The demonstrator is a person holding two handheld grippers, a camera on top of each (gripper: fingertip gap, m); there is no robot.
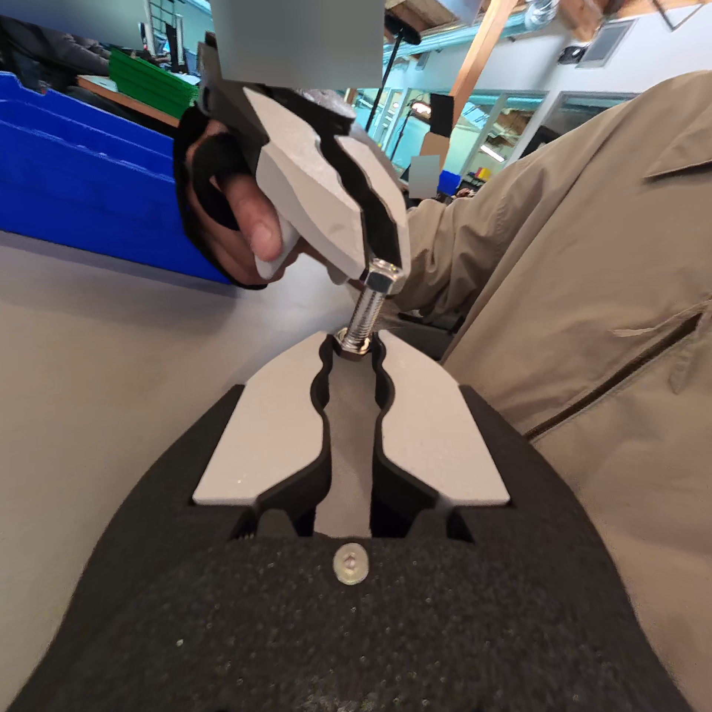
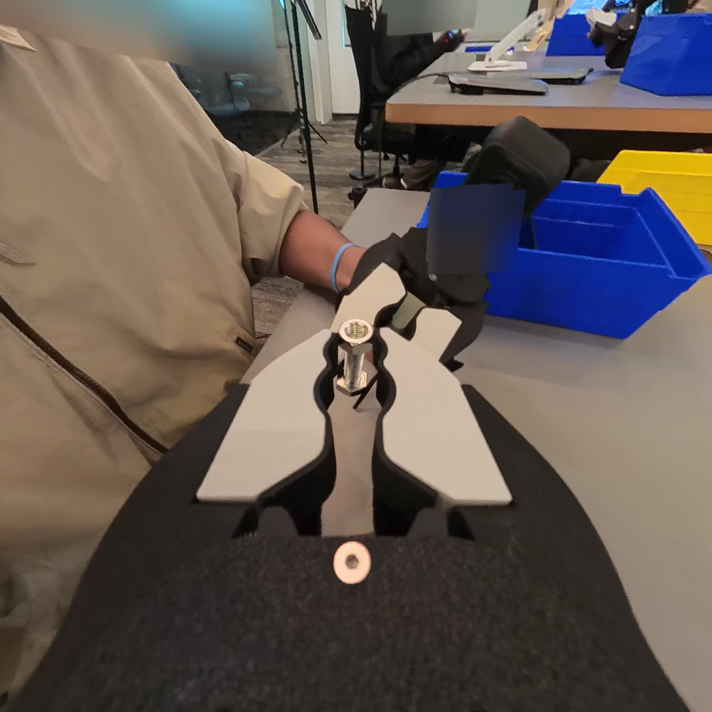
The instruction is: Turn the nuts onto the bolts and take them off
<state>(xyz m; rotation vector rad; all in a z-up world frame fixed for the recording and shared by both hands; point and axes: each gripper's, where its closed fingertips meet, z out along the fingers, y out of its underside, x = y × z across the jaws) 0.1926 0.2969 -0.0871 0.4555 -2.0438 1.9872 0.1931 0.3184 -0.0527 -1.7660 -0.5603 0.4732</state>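
Observation:
A silver bolt (image 1: 366,312) is held between my two grippers above the grey table (image 1: 96,385). My left gripper (image 1: 352,341) is shut on the hex head at the bolt's lower end (image 1: 348,346). My right gripper (image 1: 381,273) comes down from above and is shut on the nut (image 1: 379,281) at the other end of the thread. In the right wrist view, my right gripper (image 2: 356,335) grips the nut (image 2: 356,332), whose threaded hole faces the camera. The bolt (image 2: 351,366) runs down to its head (image 2: 350,385). The left gripper's fingers (image 2: 370,296) show behind.
A blue bin (image 1: 77,173) stands at the table's far left. In the right wrist view a blue bin (image 2: 597,277) and a yellow bin (image 2: 674,181) stand at the right of the table (image 2: 578,404). The person's beige jacket (image 2: 115,231) is close by. Only a small space, under 4 cm, lies between the two pairs of fingers.

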